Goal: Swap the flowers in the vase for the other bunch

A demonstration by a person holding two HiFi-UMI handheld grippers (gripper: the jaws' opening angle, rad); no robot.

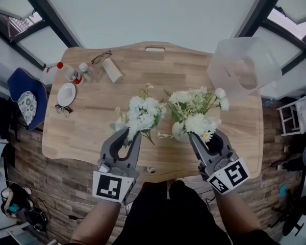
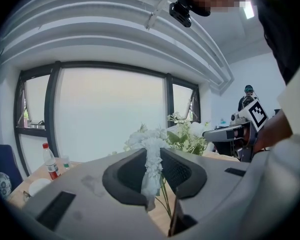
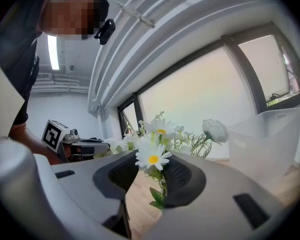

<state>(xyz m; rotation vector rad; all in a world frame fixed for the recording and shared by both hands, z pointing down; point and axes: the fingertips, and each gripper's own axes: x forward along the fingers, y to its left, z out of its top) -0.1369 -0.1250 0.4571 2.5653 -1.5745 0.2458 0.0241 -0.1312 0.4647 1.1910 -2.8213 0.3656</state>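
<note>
Bright daylight from the windows (image 2: 110, 119), pretty washed out there; heavy fisheye warp, dark corners, everything mostly sharp.

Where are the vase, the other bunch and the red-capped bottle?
vase (image 1: 179, 132), head view, pale body below the blooms.
other bunch (image 1: 143, 114), head view, middle of the white flower heads.
bottle (image 1: 69, 72), head view, middle of its body.
</note>
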